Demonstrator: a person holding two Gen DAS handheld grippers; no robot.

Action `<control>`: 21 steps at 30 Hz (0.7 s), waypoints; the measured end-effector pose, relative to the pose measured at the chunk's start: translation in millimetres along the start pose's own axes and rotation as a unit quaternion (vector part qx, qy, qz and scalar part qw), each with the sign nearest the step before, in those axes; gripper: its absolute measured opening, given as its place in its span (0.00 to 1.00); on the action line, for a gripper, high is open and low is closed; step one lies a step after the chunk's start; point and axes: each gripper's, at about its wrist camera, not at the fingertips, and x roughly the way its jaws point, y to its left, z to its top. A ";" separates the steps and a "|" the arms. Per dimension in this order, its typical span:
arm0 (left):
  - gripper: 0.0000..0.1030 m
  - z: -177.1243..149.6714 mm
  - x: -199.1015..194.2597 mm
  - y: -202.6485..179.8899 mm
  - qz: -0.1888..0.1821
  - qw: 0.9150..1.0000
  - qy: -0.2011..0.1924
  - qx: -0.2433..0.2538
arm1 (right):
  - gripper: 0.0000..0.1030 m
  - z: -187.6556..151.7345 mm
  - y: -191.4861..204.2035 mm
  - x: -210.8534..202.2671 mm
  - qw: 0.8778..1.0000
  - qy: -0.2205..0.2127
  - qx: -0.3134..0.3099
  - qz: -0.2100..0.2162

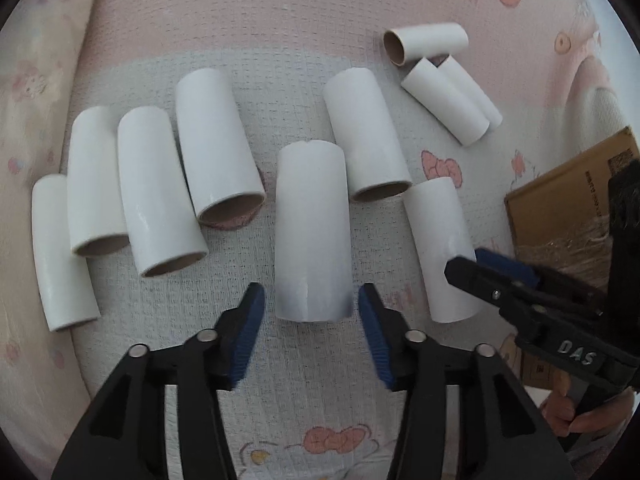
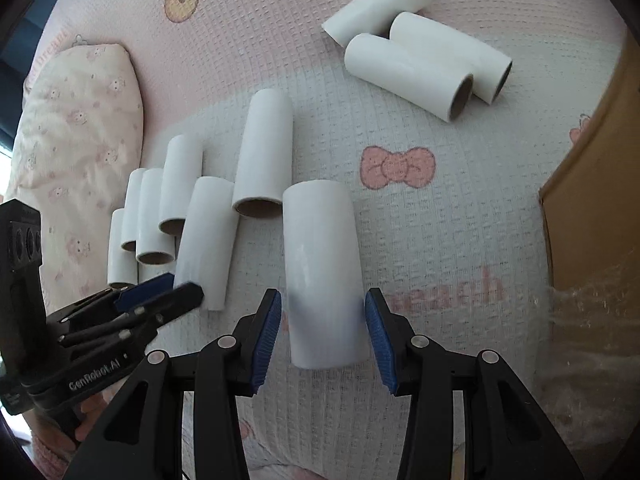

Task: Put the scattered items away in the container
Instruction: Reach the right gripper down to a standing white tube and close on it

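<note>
Right gripper [image 2: 323,328] wide open, holding nothing | white roll [image 2: 320,268] bottom centre, near end between pads, long axis along fingers | left gripper [image 1: 311,328] likewise astride neighbouring roll [image 1: 310,232] | cardboard box [image 2: 592,200] right edge.

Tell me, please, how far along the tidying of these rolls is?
Barely begun: no roll is shown inside the cardboard box. The left gripper and right gripper each straddle a white roll, jaws open. All ten rolls lie on the blanket.

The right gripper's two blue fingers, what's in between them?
A white roll lies between the open right gripper, its fingers not touching yet, seen in the right wrist view.
</note>
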 end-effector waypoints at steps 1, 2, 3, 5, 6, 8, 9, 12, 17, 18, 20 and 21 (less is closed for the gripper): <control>0.54 2.5 -0.6 -1.7 0.003 1.000 -0.005 0.009 | 0.47 3.4 1.4 -0.7 1.000 -0.001 0.000 0.003; 0.54 4.6 -0.5 -3.0 0.007 1.000 -0.008 0.015 | 0.56 5.8 3.2 -0.4 1.000 -0.001 -0.002 0.005; 0.54 8.3 0.4 -4.0 0.014 1.000 -0.010 0.020 | 0.60 9.0 6.5 1.1 1.000 0.001 -0.010 0.006; 0.54 14.9 3.4 -4.0 0.022 0.999 -0.011 0.022 | 0.60 15.4 12.9 6.3 0.999 0.005 -0.033 -0.010; 0.54 19.0 5.8 -2.9 0.021 1.000 -0.011 0.020 | 0.60 17.6 14.4 8.1 0.999 0.004 -0.042 -0.022; 0.54 25.2 10.2 -0.8 0.018 1.000 -0.010 0.016 | 0.60 23.0 16.6 13.1 0.998 0.004 -0.051 -0.037; 0.54 28.8 14.1 0.3 0.019 1.000 -0.006 0.013 | 0.60 25.7 16.7 15.8 0.998 0.007 -0.050 -0.035; 0.54 35.3 22.5 7.2 0.006 1.000 0.009 0.001 | 0.60 33.2 12.3 24.0 0.999 0.018 -0.031 -0.025; 0.54 38.4 29.5 13.2 -0.006 1.000 0.014 -0.010 | 0.60 38.9 9.3 35.5 0.999 0.022 -0.015 -0.024; 0.54 38.4 29.8 13.4 -0.006 1.000 0.012 -0.008 | 0.59 39.2 8.3 36.6 0.999 0.022 -0.013 -0.024; 0.50 37.7 29.2 14.1 -0.010 1.000 0.012 -0.006 | 0.53 38.5 6.7 38.6 1.000 0.019 -0.005 -0.024; 0.46 38.3 29.8 12.9 -0.015 1.000 0.012 -0.005 | 0.45 37.4 6.1 40.3 0.999 0.021 -0.004 -0.025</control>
